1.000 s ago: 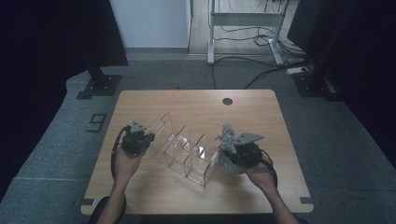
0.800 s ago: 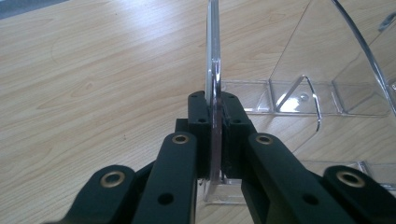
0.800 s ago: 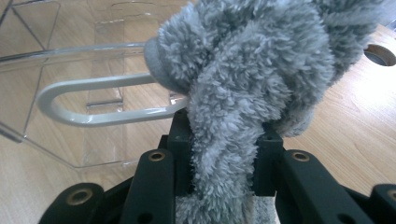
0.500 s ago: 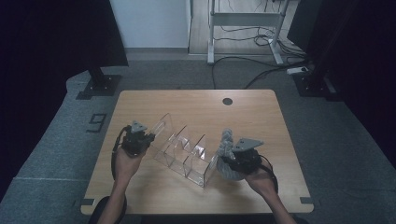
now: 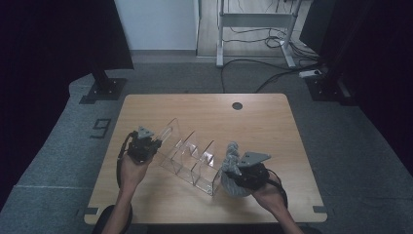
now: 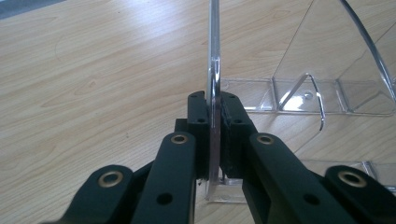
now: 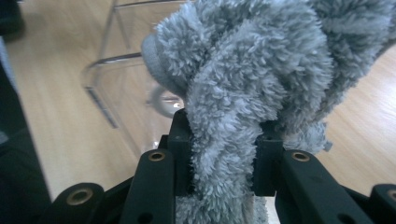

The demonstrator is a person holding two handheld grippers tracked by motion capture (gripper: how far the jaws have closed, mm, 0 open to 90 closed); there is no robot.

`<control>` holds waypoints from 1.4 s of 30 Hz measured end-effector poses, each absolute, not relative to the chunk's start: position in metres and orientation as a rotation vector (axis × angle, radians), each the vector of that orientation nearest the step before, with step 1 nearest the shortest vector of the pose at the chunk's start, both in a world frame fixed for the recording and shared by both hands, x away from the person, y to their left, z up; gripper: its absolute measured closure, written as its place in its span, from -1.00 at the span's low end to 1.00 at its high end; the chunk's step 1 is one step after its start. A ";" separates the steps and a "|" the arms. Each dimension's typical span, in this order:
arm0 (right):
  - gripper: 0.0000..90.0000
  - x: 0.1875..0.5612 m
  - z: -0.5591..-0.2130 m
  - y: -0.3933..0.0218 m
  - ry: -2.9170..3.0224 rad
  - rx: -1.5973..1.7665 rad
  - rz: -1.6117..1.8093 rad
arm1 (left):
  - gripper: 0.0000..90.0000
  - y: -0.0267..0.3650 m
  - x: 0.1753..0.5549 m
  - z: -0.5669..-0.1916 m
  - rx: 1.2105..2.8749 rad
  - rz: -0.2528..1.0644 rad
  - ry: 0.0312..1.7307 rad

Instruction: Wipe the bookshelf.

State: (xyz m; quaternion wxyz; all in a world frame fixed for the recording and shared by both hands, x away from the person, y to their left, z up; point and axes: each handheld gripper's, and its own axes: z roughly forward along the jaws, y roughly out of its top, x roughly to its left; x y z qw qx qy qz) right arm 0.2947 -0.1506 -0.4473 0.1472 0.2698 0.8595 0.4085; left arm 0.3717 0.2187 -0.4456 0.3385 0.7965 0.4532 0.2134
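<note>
Since a second ago the right claw [image 5: 233, 168] has slid with its grey fluffy cloth [image 5: 233, 157] toward the near edge of the bench [image 5: 272, 122], while the left claw [image 5: 152, 144] has kept its place. At the left, that left claw is clamped together on the thin end wall of the clear plastic organizer [image 5: 192, 156], which lies slantwise across the middle of the bench, its upright dividers see-through and glinting. In the left gripper view the wall [image 6: 213, 70] runs edge-on between the pads, and its top is cut off. At the right, the right claw is clamped on the cloth, a plush bundle just beside the organizer's near end. In the right gripper view the cloth [image 7: 252, 88] hides most of the organizer behind it.
</note>
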 end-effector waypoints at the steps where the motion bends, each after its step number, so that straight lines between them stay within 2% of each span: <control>1: 0.48 0.293 -0.447 -0.150 2.479 0.771 1.179 | 0.88 0.219 0.372 -0.446 2.074 0.555 1.181; 21: 0.47 0.260 -0.450 -0.131 2.558 0.669 1.220 | 0.87 0.218 0.372 -0.446 2.078 0.554 1.188; 42: 0.48 0.269 -0.476 -0.128 2.626 0.712 1.135 | 0.89 0.222 0.373 -0.445 2.101 0.528 1.140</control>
